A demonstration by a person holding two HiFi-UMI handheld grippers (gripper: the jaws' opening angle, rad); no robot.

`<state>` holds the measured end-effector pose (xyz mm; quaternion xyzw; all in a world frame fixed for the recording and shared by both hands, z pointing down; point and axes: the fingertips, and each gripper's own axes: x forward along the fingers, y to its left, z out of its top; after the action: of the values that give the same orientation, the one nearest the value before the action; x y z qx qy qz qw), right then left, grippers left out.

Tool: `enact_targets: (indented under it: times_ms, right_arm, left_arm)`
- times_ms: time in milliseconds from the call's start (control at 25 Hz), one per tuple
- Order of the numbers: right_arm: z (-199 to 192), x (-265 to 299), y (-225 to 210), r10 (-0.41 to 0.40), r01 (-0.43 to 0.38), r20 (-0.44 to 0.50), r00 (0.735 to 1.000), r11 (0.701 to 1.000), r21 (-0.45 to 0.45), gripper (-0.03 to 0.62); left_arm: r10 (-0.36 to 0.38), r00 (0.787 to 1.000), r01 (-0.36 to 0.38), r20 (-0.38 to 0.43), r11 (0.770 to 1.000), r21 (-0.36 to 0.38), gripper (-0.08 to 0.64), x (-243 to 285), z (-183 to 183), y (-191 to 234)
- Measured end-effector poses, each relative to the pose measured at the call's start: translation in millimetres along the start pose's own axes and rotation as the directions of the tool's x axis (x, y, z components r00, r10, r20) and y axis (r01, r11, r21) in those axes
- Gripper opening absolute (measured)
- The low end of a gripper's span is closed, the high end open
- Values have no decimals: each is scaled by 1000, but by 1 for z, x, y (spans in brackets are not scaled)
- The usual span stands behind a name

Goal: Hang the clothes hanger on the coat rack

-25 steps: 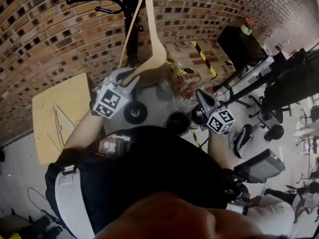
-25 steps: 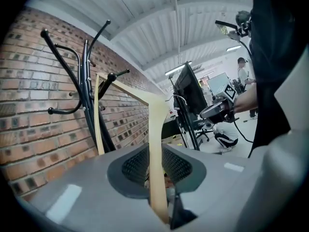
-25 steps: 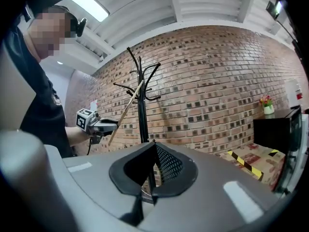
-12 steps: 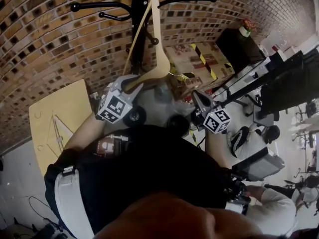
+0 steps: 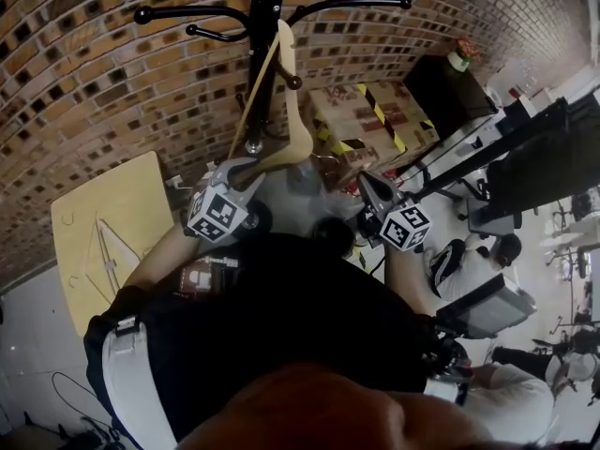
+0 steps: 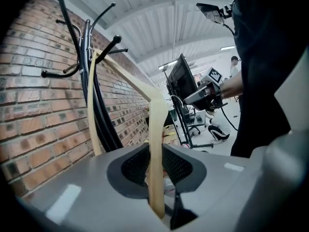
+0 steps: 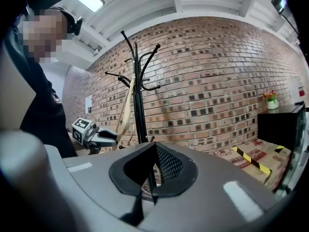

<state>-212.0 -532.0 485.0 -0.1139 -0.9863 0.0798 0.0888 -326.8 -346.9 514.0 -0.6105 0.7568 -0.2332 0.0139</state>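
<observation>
The left gripper is pinched on one end of the wooden hanger; the pale bar is seen clamped between the dark pads in the left gripper view. From the gripper the hanger is carried upward, bent at a corner and slanted back toward the black rack, just ahead of the gripper against the brick wall. The hanger's far end is held close to the rack's pole, just under the upper pegs; whether it is caught on a peg cannot be told. The right gripper is pressed together with nothing between its jaws. It is held lower, to the right of the left gripper, well apart from the hanger and pointed toward the rack.
</observation>
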Motion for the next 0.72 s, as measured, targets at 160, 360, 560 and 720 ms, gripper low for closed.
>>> enact_targets:
  times_ms: [160, 360, 560, 720]
  right_arm:
    - [-4, 1, 0, 13, -13, -14, 1000, 1000, 1, 14]
    - [-6, -3, -2, 21, -21, -7, 1000, 1000, 5, 14]
    - [-6, -10, -4, 26, -26, -5, 1000, 1000, 1, 14]
    - [-8, -19, -9, 22, -22, 7, 1000, 1000, 7, 14]
  left_arm:
    - [41, 999, -41, 9, 999, -34, 84, 2, -10, 7]
    - [86, 995, -78, 42, 983, -163, 120, -3, -14, 10]
    - [142, 988, -122, 67, 964, -237, 190, -15, -14, 15]
    - [197, 967, -152, 162, 956, -251, 190, -29, 15, 18]
